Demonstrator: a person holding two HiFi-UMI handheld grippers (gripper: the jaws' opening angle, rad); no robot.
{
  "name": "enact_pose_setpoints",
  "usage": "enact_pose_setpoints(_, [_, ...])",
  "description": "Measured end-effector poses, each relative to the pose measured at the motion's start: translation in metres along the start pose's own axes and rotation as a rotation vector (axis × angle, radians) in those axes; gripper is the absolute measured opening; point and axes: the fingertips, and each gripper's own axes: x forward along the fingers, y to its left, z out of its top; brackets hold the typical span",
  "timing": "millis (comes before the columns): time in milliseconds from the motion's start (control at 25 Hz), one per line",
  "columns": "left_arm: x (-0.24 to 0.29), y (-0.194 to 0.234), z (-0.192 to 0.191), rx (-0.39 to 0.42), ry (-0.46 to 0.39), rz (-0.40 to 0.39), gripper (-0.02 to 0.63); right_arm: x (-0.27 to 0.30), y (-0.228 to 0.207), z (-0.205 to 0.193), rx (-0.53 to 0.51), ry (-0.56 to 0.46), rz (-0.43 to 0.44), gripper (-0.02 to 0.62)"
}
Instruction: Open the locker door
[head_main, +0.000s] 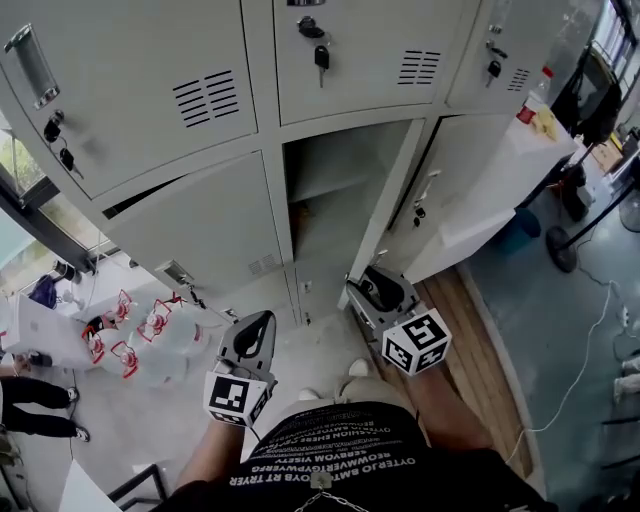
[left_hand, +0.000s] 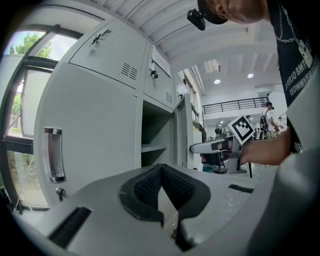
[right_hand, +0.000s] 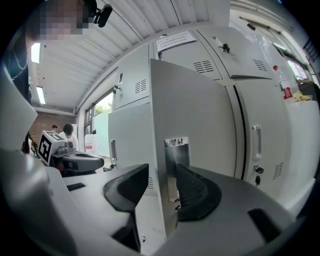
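Note:
The grey locker door (head_main: 388, 205) of the lower middle compartment (head_main: 335, 190) stands swung out towards me, edge-on in the head view. My right gripper (head_main: 378, 288) is shut on the door's free edge. In the right gripper view the door (right_hand: 200, 115) and its chrome handle (right_hand: 176, 146) sit between the jaws of the right gripper (right_hand: 162, 186). The compartment (left_hand: 155, 145) shows one shelf and looks bare inside. My left gripper (head_main: 252, 335) hangs lower left of the door, apart from it. Its pads (left_hand: 150, 185) meet with nothing between them.
Neighbouring lockers are closed; keys (head_main: 321, 55) hang in the upper middle door. A pack of water bottles (head_main: 140, 335) lies on the floor at left, near a person's legs (head_main: 35, 405). A white counter (head_main: 510, 170), a fan stand (head_main: 565, 245) and a floor cable (head_main: 590, 330) are at right.

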Motion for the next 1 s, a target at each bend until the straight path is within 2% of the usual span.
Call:
enact_pose_setpoints(160, [0.009,-0.012,0.005,0.008,-0.012,-0.041,-0.008,-0.018,-0.009,-0.002,0.000,0.003,-0.031,0.149])
enact_pose_setpoints(400, [0.016,-0.031,0.001,0.009,0.015,-0.064,-0.008,-0.040,-0.022,-0.005,0.002,0.008,-0.041,0.129])
enact_pose_setpoints(640, [0.021,-0.044,0.005,-0.001,0.006,-0.037,-0.008,-0.055,-0.033,-0.008,0.004,0.010,-0.034,0.121])
enact_pose_setpoints(1000, [0.029,-0.092,0.009,-0.002,0.005,-0.015,-0.008,-0.092,-0.062,-0.012,0.006,0.020,-0.012,0.112])
